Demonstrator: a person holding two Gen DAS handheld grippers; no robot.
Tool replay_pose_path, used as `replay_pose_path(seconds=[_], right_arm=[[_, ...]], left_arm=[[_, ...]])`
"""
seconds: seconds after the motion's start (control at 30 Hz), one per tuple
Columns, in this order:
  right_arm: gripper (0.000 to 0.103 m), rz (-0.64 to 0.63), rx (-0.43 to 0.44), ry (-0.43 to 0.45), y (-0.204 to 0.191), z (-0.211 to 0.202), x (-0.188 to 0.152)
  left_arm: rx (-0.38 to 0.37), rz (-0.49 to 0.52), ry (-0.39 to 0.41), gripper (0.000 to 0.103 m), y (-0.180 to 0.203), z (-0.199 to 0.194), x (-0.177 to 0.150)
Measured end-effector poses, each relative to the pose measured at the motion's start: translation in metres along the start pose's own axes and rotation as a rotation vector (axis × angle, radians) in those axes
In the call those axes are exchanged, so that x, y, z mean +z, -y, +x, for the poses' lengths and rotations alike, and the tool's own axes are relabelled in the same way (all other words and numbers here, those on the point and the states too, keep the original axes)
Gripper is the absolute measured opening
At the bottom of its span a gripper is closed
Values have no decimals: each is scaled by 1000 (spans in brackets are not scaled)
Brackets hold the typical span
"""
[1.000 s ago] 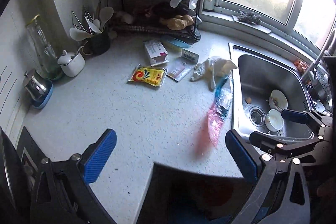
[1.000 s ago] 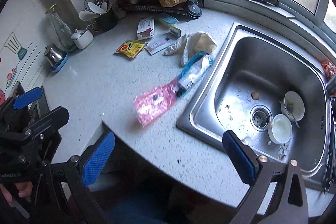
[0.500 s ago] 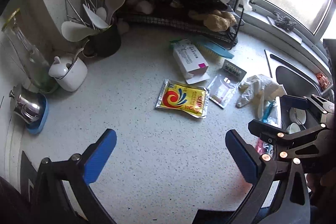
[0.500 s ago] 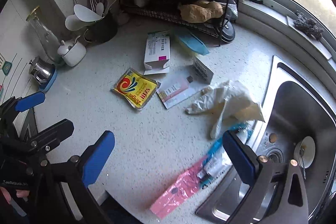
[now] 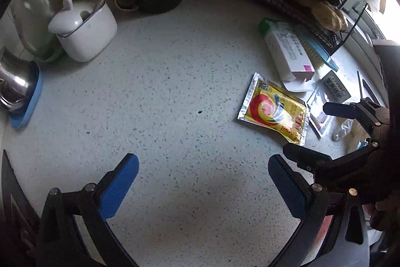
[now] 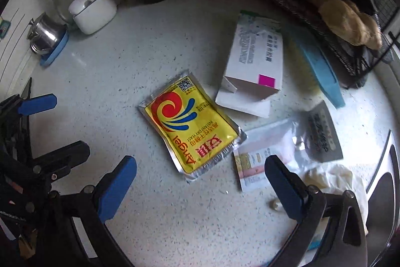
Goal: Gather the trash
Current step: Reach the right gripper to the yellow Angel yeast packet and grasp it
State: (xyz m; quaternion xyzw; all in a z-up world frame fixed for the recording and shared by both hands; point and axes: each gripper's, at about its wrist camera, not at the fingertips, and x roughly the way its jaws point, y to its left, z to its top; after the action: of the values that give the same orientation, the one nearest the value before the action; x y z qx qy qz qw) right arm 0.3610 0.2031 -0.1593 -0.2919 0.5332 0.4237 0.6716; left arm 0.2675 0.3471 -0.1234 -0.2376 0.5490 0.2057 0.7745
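Hovering wide open and empty, right claw [image 6: 200, 188] sits just over the yellow yeast packet [image 6: 191, 126] lying flat on the desk [image 6: 125, 66]; left claw [image 5: 203, 183] likewise open, empty. Risk: pads probably skid off the flat foil, or snag the clear sachet [image 6: 267, 154] touching it.

Daylight, strong fisheye, both wrist views.
Blown-out glare at upper right of left view; worktop [image 5: 175, 96] evenly lit, soft shadow near bottom edge; rims dark, curved, slightly blurred.
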Motion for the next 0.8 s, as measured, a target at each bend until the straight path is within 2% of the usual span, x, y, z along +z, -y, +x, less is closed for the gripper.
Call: replay_pose_path(seconds=[0.2,0.4,0.63,0.73,0.77,0.8], right_arm=[[102,-55,8,-57,-2,25,18],[102,-208,-51,-75,-26,34,27],[102,-314,-26,-76,-50,36,33],[91,-334,-21,-55,-59,31,36],[66,-336,-16,-33,-62,25,37],[53,-320,-4,-33,-64,21,38]], left_arm=[[4,-33,-41,103,-10,21,4],[-18,-45,-54,103,-14,30,7],[-15,-64,-54,103,-26,27,2],[-10,-64,-54,103,-31,24,-4],[-8,-58,-55,103,-35,21,-8],[-9,-51,-55,103,-34,20,-9]])
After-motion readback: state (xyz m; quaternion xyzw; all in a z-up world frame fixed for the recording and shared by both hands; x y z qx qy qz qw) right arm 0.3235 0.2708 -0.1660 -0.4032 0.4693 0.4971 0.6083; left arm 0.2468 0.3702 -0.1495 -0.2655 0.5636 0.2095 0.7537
